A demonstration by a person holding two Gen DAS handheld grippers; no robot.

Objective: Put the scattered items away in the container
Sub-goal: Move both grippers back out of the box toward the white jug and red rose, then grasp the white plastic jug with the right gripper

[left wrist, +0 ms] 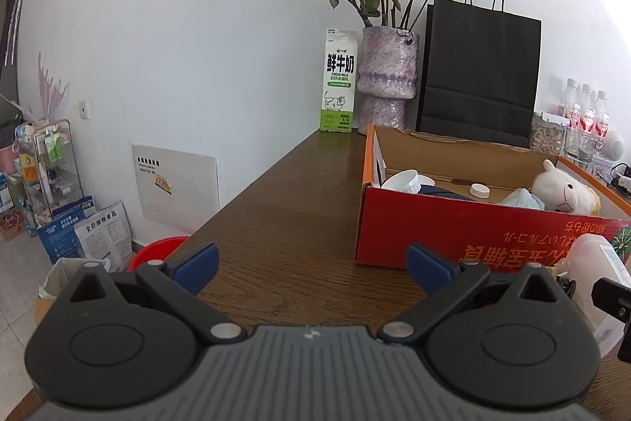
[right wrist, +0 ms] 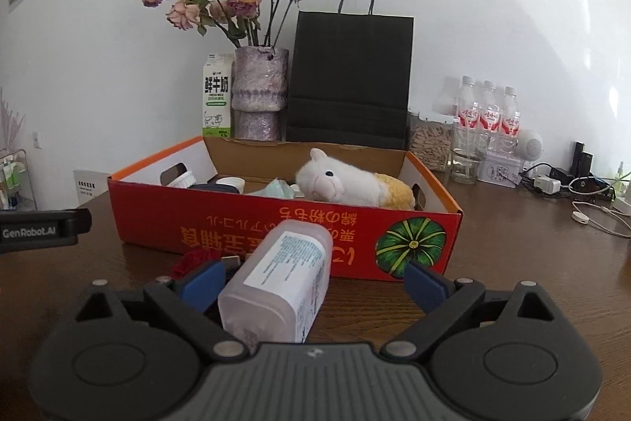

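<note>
- On the wooden table (right wrist: 512, 263), just before the red cardboard box (right wrist: 276, 223), a translucent plastic bottle (right wrist: 284, 275) is seen lying on its side, its label turned upward; it sits between the spread fingers of the right gripper (right wrist: 313, 281), nearer the left pad, and no pad can be confirmed as pressing on it.
- Both blue pads are held wide apart, so nothing is gripped; the wide spread is judged to suit straddling the bottle's broad body before closing.
- A small red item (right wrist: 195, 259) is partly hidden behind the bottle, beside the box wall, and cannot be identified.
- Inside the box, a plush alpaca (right wrist: 347, 182), a crumpled pale cloth (right wrist: 276, 190) and white lids (left wrist: 479, 190) are already gathered, so the tidying is judged well advanced.
- The left gripper (left wrist: 311, 267) is held fully open over bare tabletop, left of the box, with nothing between its fingers; it appears kept aside so the right is not obstructed.
</note>
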